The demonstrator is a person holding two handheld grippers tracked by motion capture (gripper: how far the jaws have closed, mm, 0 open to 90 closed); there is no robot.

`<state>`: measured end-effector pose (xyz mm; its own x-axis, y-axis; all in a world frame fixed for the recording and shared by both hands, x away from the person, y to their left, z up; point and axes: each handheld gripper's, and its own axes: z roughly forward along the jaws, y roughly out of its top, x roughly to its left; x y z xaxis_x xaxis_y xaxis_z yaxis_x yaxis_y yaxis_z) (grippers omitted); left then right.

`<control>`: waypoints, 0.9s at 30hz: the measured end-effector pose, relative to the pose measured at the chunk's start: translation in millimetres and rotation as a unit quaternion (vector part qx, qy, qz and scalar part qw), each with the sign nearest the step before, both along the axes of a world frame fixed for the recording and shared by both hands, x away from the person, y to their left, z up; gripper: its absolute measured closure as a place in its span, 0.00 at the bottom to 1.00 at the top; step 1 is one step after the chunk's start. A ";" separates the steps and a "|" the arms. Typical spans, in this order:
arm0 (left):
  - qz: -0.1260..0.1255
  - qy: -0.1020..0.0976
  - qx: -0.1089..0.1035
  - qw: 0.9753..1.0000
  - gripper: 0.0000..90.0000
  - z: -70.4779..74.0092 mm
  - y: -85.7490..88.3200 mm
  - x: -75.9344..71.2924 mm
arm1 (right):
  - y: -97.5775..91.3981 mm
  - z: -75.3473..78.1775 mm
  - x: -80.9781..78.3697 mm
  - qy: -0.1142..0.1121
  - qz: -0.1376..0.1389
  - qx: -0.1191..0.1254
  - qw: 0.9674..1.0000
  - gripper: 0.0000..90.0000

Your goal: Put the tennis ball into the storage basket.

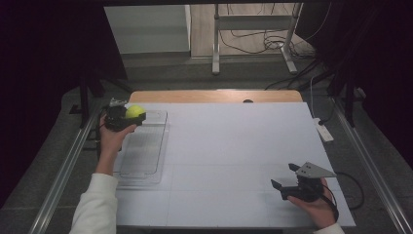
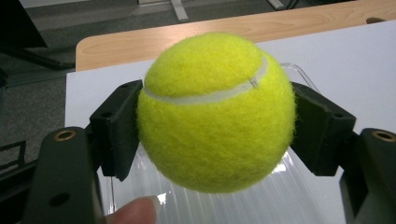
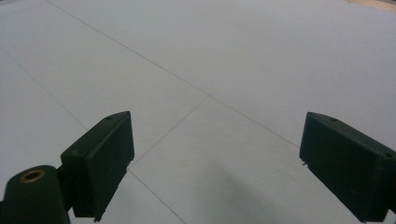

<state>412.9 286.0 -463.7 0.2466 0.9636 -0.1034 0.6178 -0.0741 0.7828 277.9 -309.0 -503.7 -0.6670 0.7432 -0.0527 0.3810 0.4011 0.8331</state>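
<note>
Pinching a yellow tennis ball [image 1: 135,111] between its two black jaws, the left gripper [image 1: 127,117] hangs at the far left part of the table, held up by the person's left hand [image 1: 111,139], whose white sleeve [image 1: 96,204] comes in from the near edge. In the left gripper view the ball [image 2: 215,112] sits squarely between the pads, one pressed to each side of it, its pale seam curving across the upper half; a fingertip [image 2: 135,212] peeks in at the bottom edge. Beneath the ball lies a clear plastic tray [image 1: 146,151], ribbed and see-through, resting flat on the white table [image 1: 234,146] along its left side; the ball is held over the tray's far end and clear of it. Its ridged floor [image 2: 233,205] shows just behind and below the ball. Over at the near right corner, well apart from the ball and tray, the right gripper [image 1: 284,181] rests in the person's right hand [image 1: 319,207], a grey three-cornered plate [image 1: 314,170] on top of it, and its jaws stand spread wide with nothing between them. The right gripper view looks along those two open jaws at bare white tabletop [image 3: 210,70] crossed by thin seams. Beyond the white sheet a strip of wooden table edge [image 1: 214,96] shows at the far side.
</note>
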 end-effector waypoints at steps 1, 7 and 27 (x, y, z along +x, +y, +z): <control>0.001 0.004 0.002 1.000 0.30 -0.8 0.1 0.4 | 0.1 0.0 -0.1 0.000 -0.001 0.001 1.000 0.12; 0.001 0.016 0.004 1.000 0.30 -5.0 2.0 2.2 | 0.1 0.0 0.0 -0.001 -0.001 0.000 1.000 0.12; 0.002 0.041 0.017 0.999 0.30 -17.4 2.7 7.5 | 0.1 -0.2 0.0 -0.001 -0.001 0.000 1.000 0.12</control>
